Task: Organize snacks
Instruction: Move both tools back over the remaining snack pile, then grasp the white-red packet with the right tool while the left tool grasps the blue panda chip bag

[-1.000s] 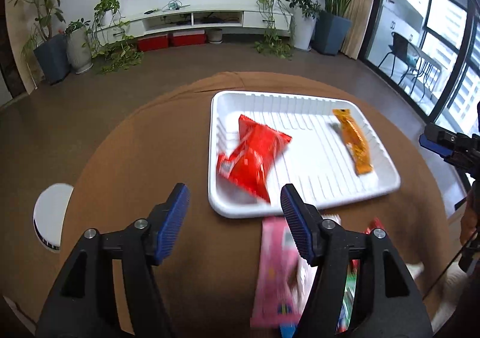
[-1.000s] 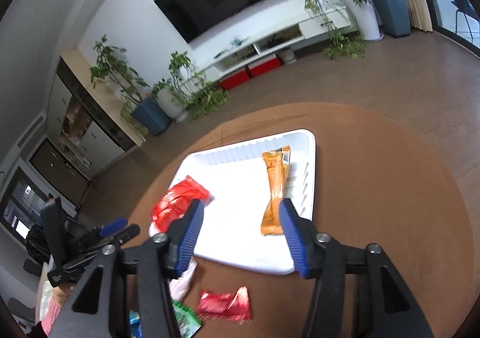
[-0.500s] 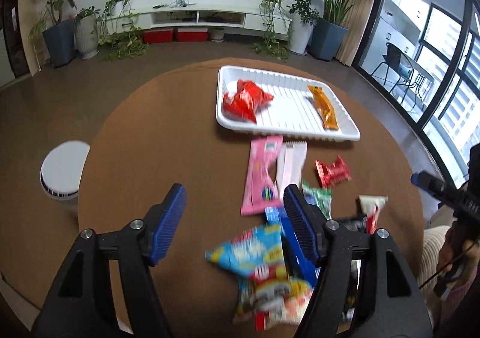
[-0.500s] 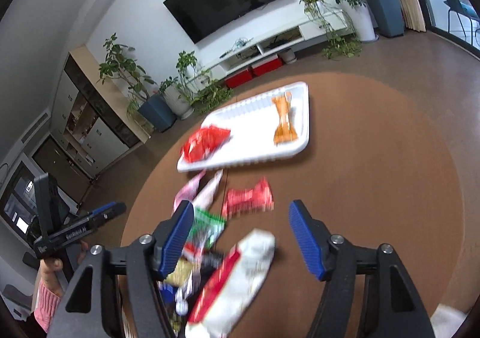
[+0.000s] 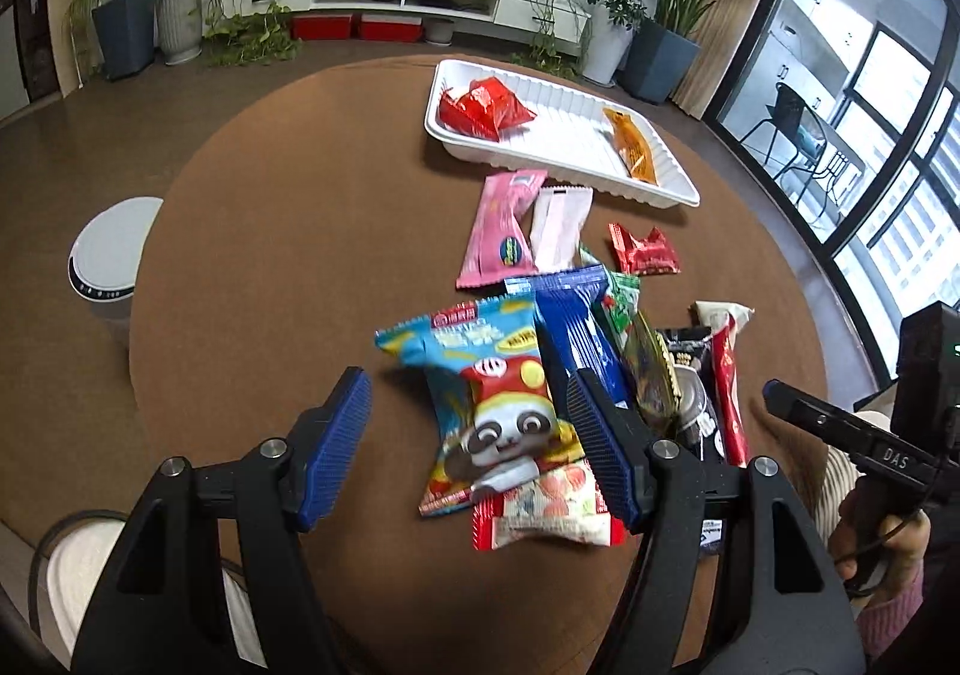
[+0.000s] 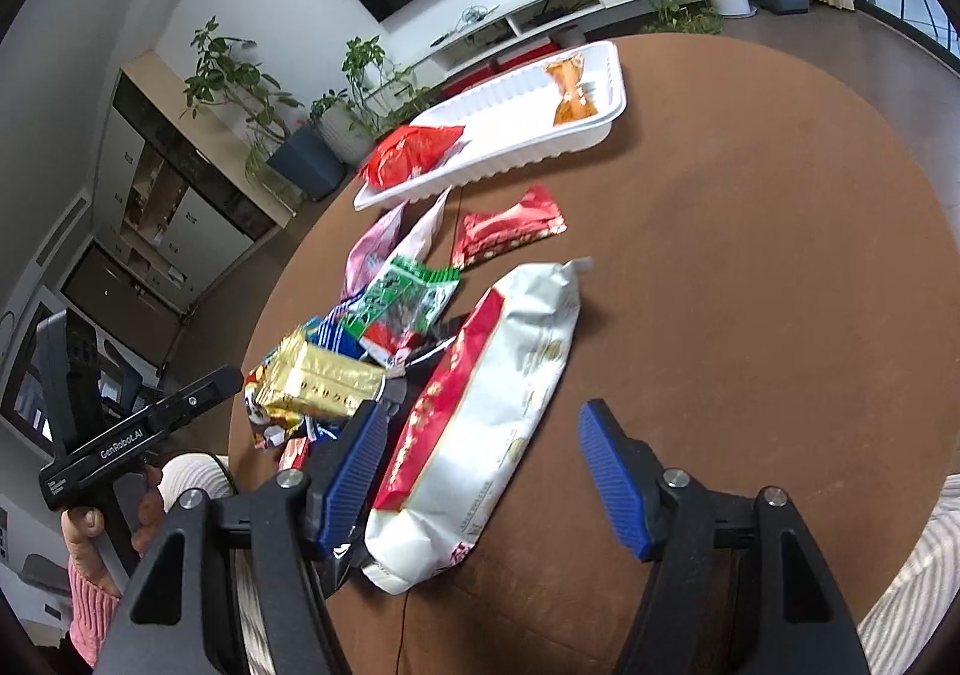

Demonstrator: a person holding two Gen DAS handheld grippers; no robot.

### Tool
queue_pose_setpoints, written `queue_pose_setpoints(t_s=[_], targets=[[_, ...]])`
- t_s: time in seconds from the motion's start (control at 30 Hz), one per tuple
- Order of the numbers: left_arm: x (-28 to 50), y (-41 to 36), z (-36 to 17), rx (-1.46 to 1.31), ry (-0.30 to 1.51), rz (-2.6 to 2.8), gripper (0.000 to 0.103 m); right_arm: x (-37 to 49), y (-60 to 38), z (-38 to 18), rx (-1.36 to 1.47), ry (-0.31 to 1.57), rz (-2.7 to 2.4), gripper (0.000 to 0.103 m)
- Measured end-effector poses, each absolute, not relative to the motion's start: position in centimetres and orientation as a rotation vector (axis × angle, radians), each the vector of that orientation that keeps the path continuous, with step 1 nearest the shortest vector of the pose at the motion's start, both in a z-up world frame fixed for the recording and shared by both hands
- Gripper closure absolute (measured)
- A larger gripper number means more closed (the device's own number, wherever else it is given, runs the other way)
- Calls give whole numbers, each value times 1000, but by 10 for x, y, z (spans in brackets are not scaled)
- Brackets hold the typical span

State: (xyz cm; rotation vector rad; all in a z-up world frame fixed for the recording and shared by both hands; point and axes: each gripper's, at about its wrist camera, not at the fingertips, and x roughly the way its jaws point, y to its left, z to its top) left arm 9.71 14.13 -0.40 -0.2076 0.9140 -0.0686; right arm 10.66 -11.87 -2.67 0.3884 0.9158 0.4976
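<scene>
Moved: both hand-held grippers pulled back from tray (image 5: 672,177); jaws opening, released
White-red packet (image 6: 498,405): lengthwise toward tray; bare bench (image 6: 750,267) rightward

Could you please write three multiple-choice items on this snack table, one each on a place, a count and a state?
1. Where does the orange packet lie?
A. In the white tray
B. On the bare brown table
C. Under the panda bag

2. How many packets are in the tray?
A. None
B. Two
C. Five

3. How does the right gripper stand?
A. Shut on the red packet
B. Open over the white-and-red bag
C. Shut on nothing

Answers:
1 A: the orange packet rests on the tray's ribbed floor, near its right end in the left wrist view.
2 B: only the red packet and the orange one lie inside.
3 B: its blue pads stand apart either side of the bag without pressing on it.
</scene>
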Motion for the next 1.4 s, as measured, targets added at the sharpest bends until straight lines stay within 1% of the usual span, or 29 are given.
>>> queue_pose_setpoints(t_s=[0.33, 0.6, 0.83, 1.07, 1.17, 1.2, 1.23, 1.3, 1.37, 1.4], targets=[[102, 137, -11, -207, 932, -72, 37, 109, -96, -39, 358, 971, 517, 30], [108, 137, -20, -211, 948, -74, 37, 106, -89, -37, 312, 960, 514, 31], [114, 135, -28, -208, 960, -81, 37, 106, -85, -35, 263, 952, 500, 41], [119, 132, -34, -208, 966, -78, 37, 104, -79, -35, 209, 943, 494, 44], [121, 132, -38, -205, 967, -74, 37, 105, -78, -35, 200, 940, 496, 46], [122, 132, -40, -207, 968, -72, 37, 105, -78, -35, 197, 938, 499, 49], [124, 132, -42, -211, 971, -76, 37, 106, -78, -35, 192, 937, 495, 55], [125, 133, -44, -216, 975, -82, 40, 107, -79, -35, 184, 936, 494, 60], [128, 132, -47, -227, 979, -106, 52, 107, -81, -35, 189, 934, 494, 64], [130, 131, -50, -226, 989, -117, 56, 108, -82, -36, 194, 932, 494, 66]])
